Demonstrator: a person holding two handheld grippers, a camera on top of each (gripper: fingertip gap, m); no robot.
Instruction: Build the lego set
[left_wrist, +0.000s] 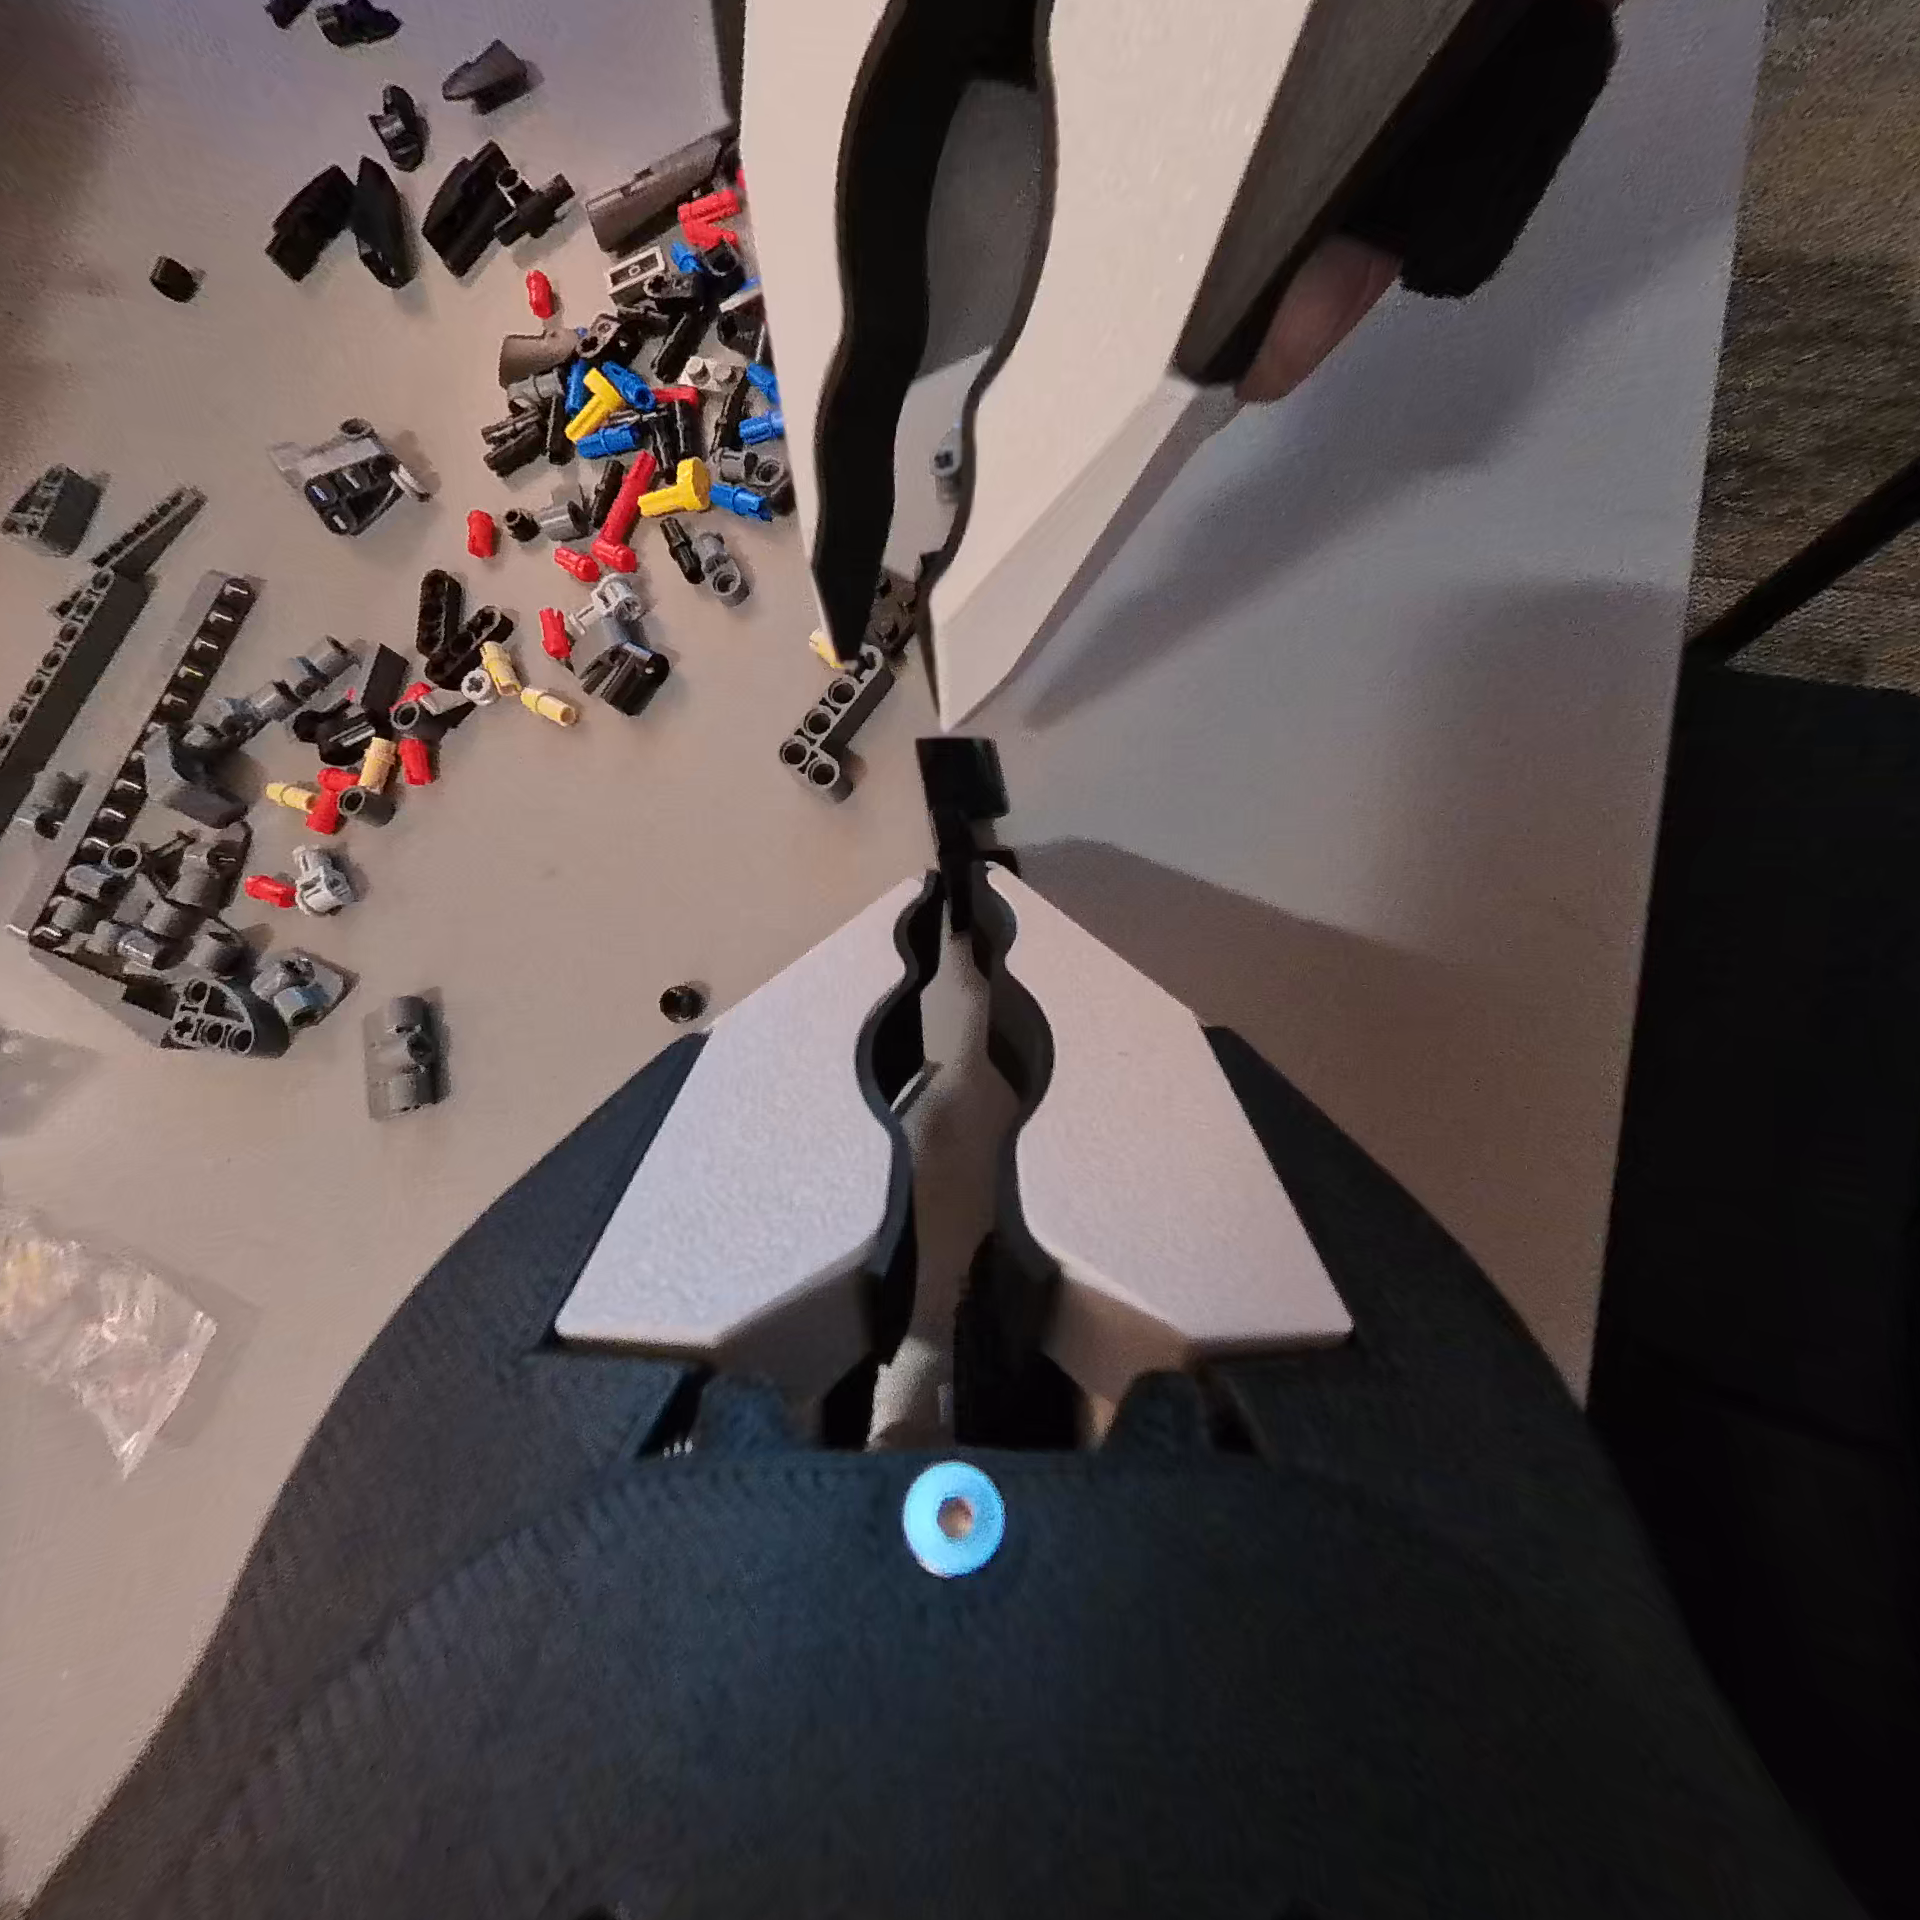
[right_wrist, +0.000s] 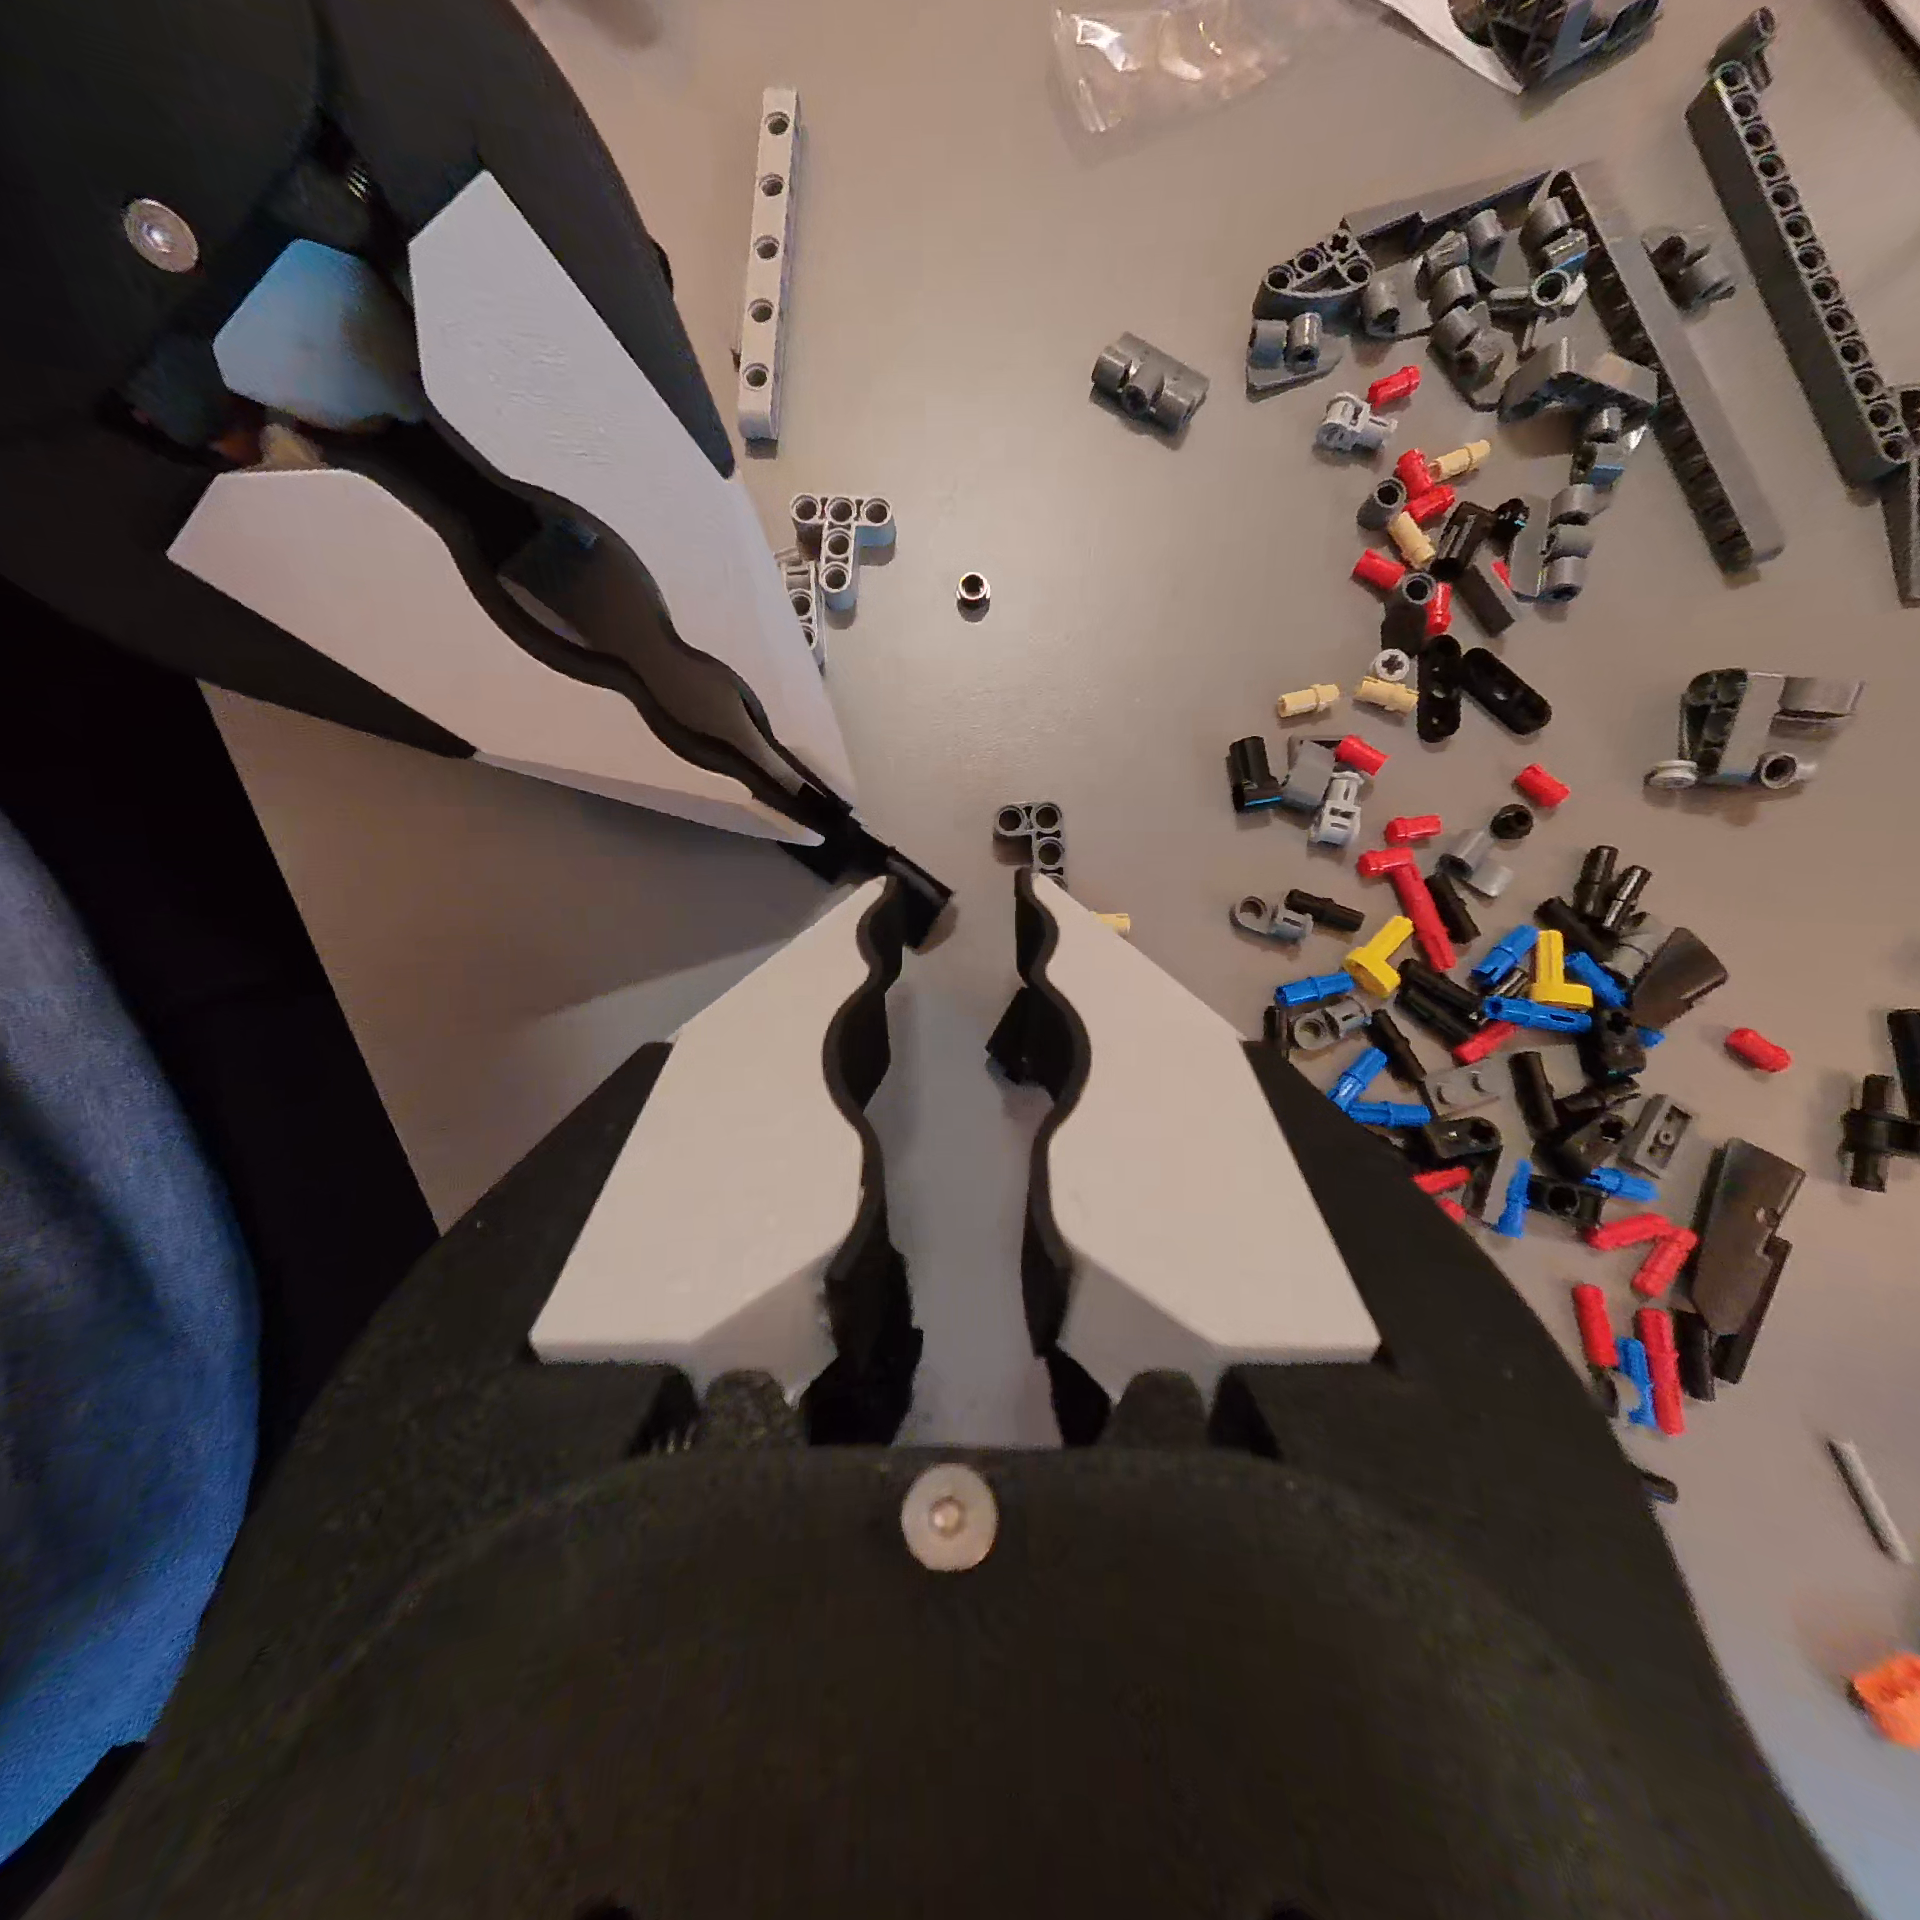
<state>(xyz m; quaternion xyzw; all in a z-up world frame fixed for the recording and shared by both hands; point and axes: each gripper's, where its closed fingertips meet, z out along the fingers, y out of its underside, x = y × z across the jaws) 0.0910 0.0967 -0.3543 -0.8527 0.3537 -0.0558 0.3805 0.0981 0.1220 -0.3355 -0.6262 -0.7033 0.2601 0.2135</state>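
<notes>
My left gripper (left_wrist: 961, 883) is shut on a small black Lego piece (left_wrist: 961, 790) that sticks out past its tips, held above the grey table (left_wrist: 623, 1143). In the right wrist view it comes in from the upper left (right_wrist: 831, 821), and the black piece (right_wrist: 914, 894) sits against my right gripper's left fingertip. My right gripper (right_wrist: 956, 888) is open and empty. In the left wrist view it reaches down from the top (left_wrist: 888, 655). A dark grey L-shaped beam (left_wrist: 836, 727) lies on the table just beyond its tips (right_wrist: 1034, 831).
A loose pile of red, blue, yellow and black pins (right_wrist: 1507, 1008) lies right of my right gripper. Long dark grey beams (right_wrist: 1787, 270), a light grey beam (right_wrist: 769, 260), a small black bush (right_wrist: 972, 590) and a plastic bag (left_wrist: 104, 1340) lie around. The table edge (left_wrist: 1652, 935) is near. My two grippers' fingertips are within a few centimetres of each other. The left tips stand about 6 centimeters off the small black bush (right_wrist: 972, 590). My left wrist view (left_wrist: 681, 1010) looks at it from another angle.
</notes>
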